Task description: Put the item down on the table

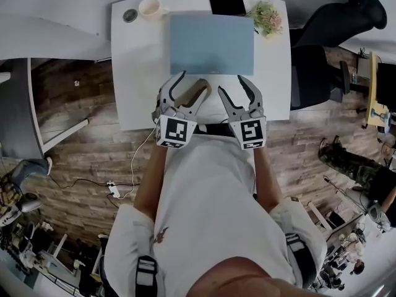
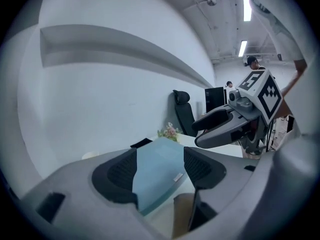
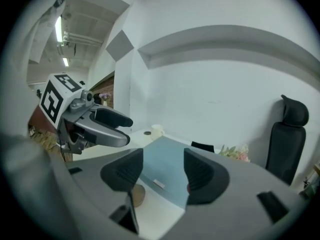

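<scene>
Brown item (image 1: 195, 91) partly hidden by left gripper (image 2: 160, 170), shape unclear, its jaws spread wide around it, ungripped, right gripper (image 3: 162, 171) likewise wide, white table (image 1: 139, 73) below.

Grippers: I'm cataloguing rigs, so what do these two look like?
Both the left gripper and right gripper are grey, with two curved jaws, dark textured pads and a white cube bearing black square markers. The person wears a white short-sleeved shirt.

A white table (image 1: 139, 73) stands on wood floor (image 1: 80, 159) beside a black chair (image 1: 322, 54).
</scene>
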Available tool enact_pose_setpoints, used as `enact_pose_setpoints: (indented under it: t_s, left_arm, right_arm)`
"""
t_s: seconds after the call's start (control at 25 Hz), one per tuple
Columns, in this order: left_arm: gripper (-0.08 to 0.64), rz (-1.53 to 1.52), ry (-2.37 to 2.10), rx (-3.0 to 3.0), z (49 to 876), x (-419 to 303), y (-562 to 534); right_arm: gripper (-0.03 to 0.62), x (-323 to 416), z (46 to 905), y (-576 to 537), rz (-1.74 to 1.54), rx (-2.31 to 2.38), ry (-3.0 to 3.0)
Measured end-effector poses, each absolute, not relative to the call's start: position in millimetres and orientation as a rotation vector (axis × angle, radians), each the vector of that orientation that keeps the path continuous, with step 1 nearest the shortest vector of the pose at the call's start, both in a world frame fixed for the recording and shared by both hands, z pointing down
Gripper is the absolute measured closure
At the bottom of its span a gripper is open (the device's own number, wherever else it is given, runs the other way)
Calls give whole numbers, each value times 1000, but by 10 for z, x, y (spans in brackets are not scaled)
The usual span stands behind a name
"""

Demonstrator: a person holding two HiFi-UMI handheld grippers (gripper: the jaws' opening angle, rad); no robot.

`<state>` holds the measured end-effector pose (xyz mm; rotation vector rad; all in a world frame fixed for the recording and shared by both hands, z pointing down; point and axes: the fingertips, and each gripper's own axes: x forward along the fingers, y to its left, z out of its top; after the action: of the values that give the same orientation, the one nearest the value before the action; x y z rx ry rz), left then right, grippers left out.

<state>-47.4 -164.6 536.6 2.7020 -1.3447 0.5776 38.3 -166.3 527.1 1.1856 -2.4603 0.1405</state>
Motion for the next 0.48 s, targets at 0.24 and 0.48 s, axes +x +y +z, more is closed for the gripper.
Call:
enact_pose_setpoints:
  t_s: [0.24, 0.48]
  left_arm:
    - [262, 428, -1483, 2747, 4699, -537, -1774]
    - [276, 250, -1617, 2715, 4174, -622, -1779]
  right_arm:
    - [331, 399, 4698, -1781, 39, 1269, -2520]
    - [313, 385, 4181, -1814, -62, 1320, -2611]
